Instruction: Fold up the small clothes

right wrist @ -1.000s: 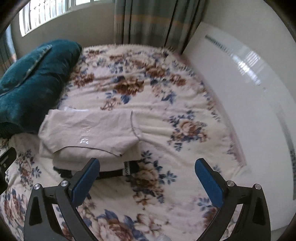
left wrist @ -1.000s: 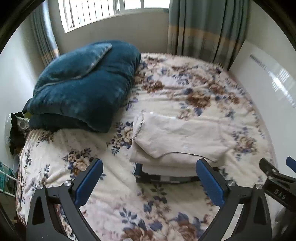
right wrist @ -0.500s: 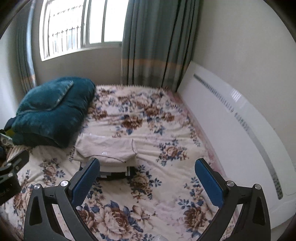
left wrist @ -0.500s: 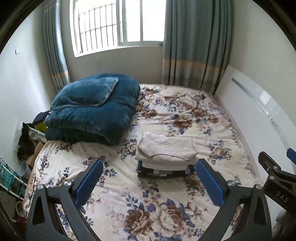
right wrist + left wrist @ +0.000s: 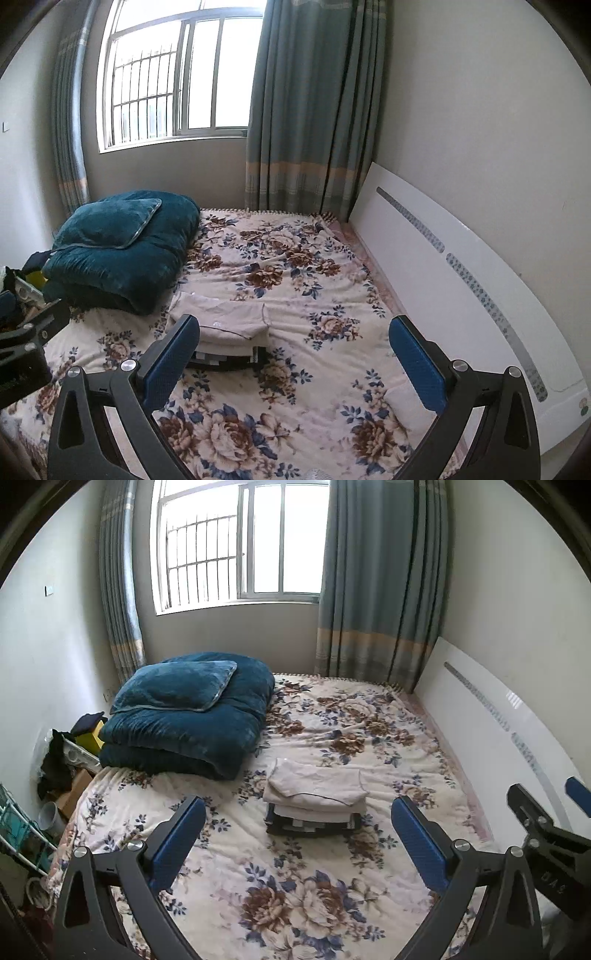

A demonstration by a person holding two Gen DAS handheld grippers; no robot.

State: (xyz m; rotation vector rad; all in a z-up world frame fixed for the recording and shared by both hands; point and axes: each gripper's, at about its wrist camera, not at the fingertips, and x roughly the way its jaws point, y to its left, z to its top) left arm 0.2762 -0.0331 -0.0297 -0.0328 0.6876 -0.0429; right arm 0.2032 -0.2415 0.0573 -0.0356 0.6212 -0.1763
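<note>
A stack of folded clothes [image 5: 316, 797], beige pieces on top of a dark one, lies in the middle of the floral bedspread [image 5: 295, 886]. It also shows in the right wrist view [image 5: 229, 332]. My left gripper [image 5: 299, 838] is open and empty, held well back from the stack and above the bed's near end. My right gripper [image 5: 295, 354] is open and empty too, equally far back, with the stack behind its left finger [image 5: 170, 354]. The right gripper's side shows at the right edge of the left wrist view [image 5: 546, 834].
A folded blue quilt with a pillow [image 5: 188, 716] lies at the bed's far left. A white headboard [image 5: 498, 746] runs along the right side. Clutter and boxes [image 5: 66, 768] sit on the floor left of the bed. A window and curtains [image 5: 380, 590] are behind.
Both grippers have pulled back and up from the folded stack, so the whole bed and the window now show. The stack has not moved. Both stay open.
</note>
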